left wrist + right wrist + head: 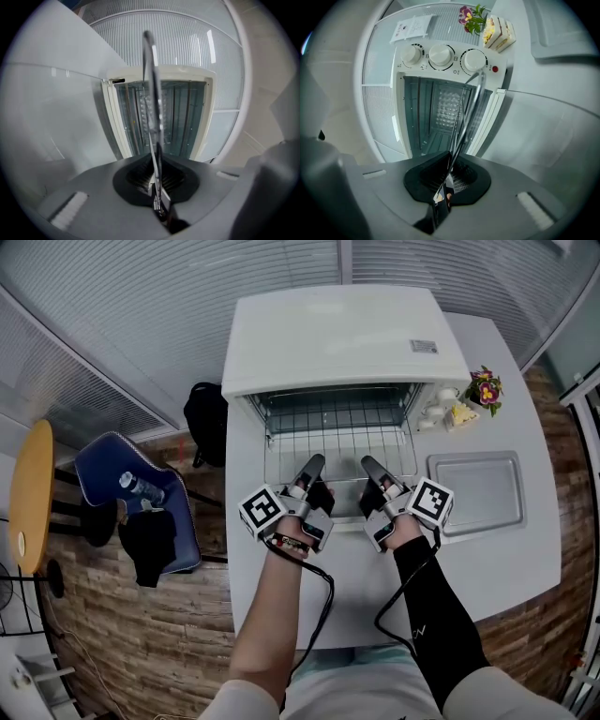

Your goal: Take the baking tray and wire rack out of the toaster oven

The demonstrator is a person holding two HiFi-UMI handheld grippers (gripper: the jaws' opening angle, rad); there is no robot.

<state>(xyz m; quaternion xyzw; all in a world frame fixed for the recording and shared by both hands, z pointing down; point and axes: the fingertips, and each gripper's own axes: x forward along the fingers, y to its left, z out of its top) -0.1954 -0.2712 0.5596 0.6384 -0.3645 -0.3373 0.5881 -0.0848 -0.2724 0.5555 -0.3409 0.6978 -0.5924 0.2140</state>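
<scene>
Wire rack (337, 439) juts from the open toaster oven (342, 334), its front edge pinched at both ends of a two-handed grip.
The left hand-held gripper (313, 466) and the right hand-held gripper (368, 466) are side by side, each clamped tight on the rack's front wire. The baking tray (475, 491) lies on the white table (525, 563), just right of the oven. The rack's rear is lost in the oven's shadow. Both gripper views show the rack only edge-on, as a thin blurred line.
</scene>
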